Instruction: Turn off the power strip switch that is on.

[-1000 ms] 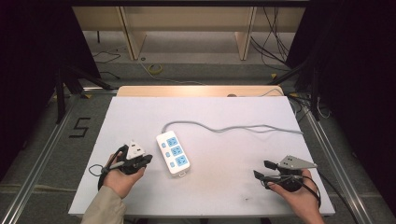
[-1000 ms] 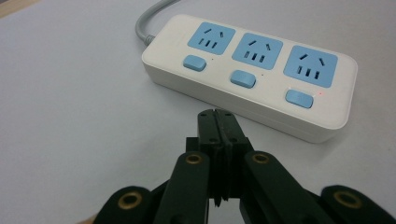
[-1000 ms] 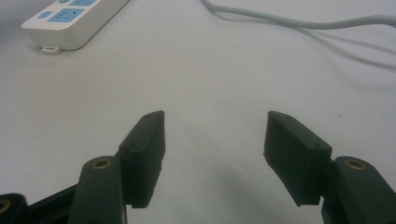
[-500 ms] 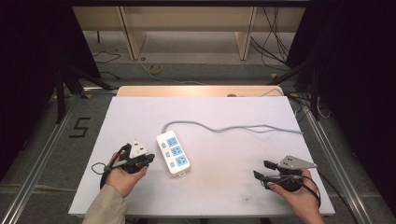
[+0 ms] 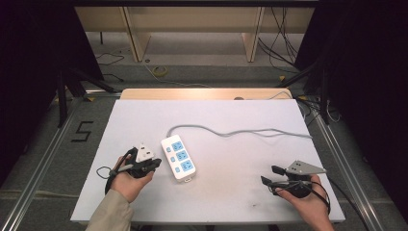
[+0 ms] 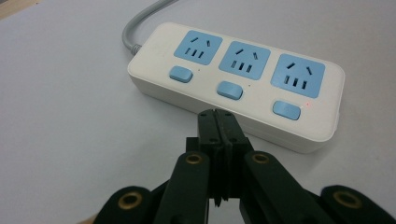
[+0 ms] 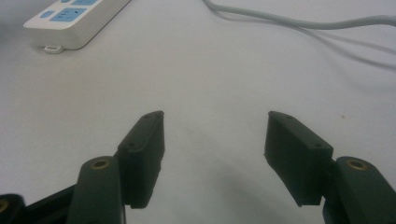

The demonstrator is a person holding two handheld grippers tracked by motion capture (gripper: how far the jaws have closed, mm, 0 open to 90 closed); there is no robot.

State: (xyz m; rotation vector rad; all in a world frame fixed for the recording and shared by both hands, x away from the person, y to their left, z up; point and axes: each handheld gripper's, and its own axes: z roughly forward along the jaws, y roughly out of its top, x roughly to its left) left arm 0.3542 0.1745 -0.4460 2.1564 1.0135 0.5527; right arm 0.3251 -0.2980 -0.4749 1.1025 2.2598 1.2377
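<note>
1. Desk (image 5: 144,120) first: its white top carries everything, and your two hands rest at its near edge, well apart from each other.
2. Power strip (image 6: 236,79) next: it lies flat just ahead of your left gripper (image 6: 218,122), long side toward the fingertips. It is a white block with three blue sockets in a row and a blue rocker switch beside each, the switches on the side nearer your fingers. A tiny red light glows by the switch at the far end from the cord.
3. Cord (image 5: 240,131): grey, it leaves the strip's far end and trails across the desk, well ahead of your right gripper (image 7: 212,140).
4. Left fingers are pressed together with nothing between them, their tip just short of the middle switch. My guess is a switch press: keep them closed, aim squarely at one rocker, push straight down so the strip does not skid.
5. Right fingers stand wide apart and empty; you could use them to steady the strip's end.
</note>
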